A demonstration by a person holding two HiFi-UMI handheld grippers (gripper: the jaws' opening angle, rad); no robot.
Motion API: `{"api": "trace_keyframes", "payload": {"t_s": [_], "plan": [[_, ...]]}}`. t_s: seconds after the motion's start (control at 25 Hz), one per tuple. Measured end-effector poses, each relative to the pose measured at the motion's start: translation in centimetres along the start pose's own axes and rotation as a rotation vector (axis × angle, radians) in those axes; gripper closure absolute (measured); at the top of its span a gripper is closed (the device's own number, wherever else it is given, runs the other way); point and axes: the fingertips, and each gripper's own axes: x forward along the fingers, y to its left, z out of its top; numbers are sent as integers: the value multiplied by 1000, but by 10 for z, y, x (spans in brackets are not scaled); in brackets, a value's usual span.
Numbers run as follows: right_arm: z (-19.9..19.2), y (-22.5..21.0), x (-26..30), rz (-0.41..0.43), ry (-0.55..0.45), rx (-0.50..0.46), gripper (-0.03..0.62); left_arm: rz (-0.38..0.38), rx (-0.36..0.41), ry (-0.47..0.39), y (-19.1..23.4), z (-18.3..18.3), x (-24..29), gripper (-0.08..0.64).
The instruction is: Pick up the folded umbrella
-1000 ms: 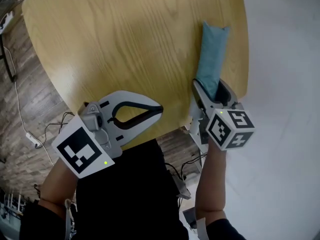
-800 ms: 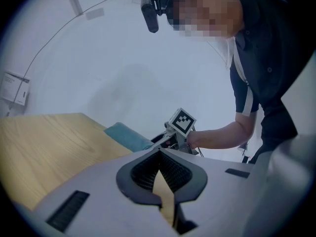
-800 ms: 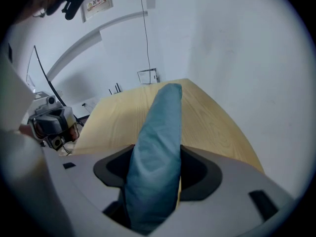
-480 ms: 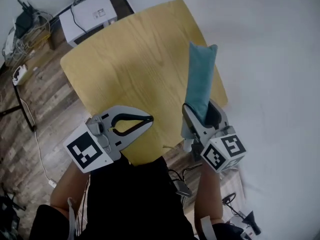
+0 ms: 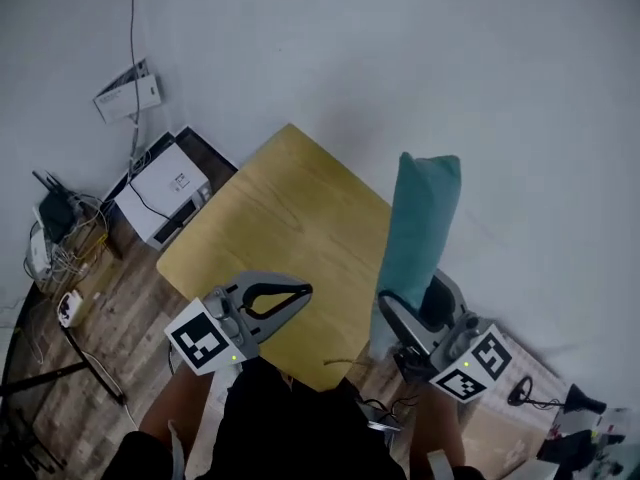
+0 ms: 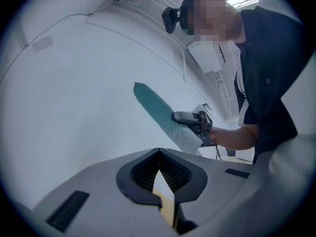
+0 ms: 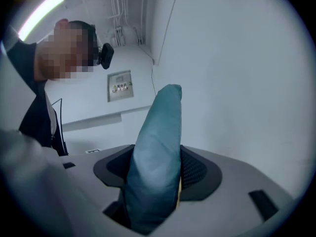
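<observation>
The folded umbrella point(image 5: 418, 223), in a teal sleeve, hangs clear of the yellow wooden table point(image 5: 280, 233) and stands up against the white wall. My right gripper point(image 5: 412, 313) is shut on its lower end. In the right gripper view the umbrella point(image 7: 155, 147) fills the gap between the dark pads of the right gripper point(image 7: 157, 157) and rises past them. My left gripper point(image 5: 300, 292) hovers over the table's near edge, jaws shut with nothing in them. The left gripper view shows its closed tips point(image 6: 159, 154), with the umbrella point(image 6: 155, 112) and the right gripper point(image 6: 193, 121) beyond.
A white box point(image 5: 165, 190) sits on the wooden floor left of the table, beside a tangle of cables point(image 5: 60, 233). A small unit point(image 5: 128, 93) is mounted on the wall. Loose gear point(image 5: 565, 403) lies on the floor at the right. The person's dark torso point(image 5: 290, 428) fills the bottom.
Both grippers rose. The right one carried the umbrella up off the table and tipped it upward. The head view pulled back, so wall and floor now show.
</observation>
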Motion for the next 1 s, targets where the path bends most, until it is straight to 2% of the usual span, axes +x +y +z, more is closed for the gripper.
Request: {"api": "trace_keyframes", "payload": {"t_s": [0.12,0.2,0.28,0.4,0.56,0.72,0.84,1.0], "plan": [[18,5,-28,47,-113,-10,310,-47,-3,-60,-9,19,19,548],[32,21,-53,79,-174,-21,310,-54,-35,-69,-26,36,18,548],[47,56,-86,121,-223,-29,310,-52,-70,-64,-56,57,5,548],[54,111,-139,175,-297,-37,310,-61,-67,-86,-105,84,-17,548],[36,146,-207,196,-354,-1,310,-49,-81,-89,-162,93,-26,548],[-9,192,-265,186,-379,44,310,-56,-95,-62,-238,83,-55,548],[-35,214,-284,187,-366,57,310,-43,-90,-27,-277,73,-72,548],[-45,241,-298,229,-405,118,310,-57,-95,-7,-311,67,-90,548]]}}
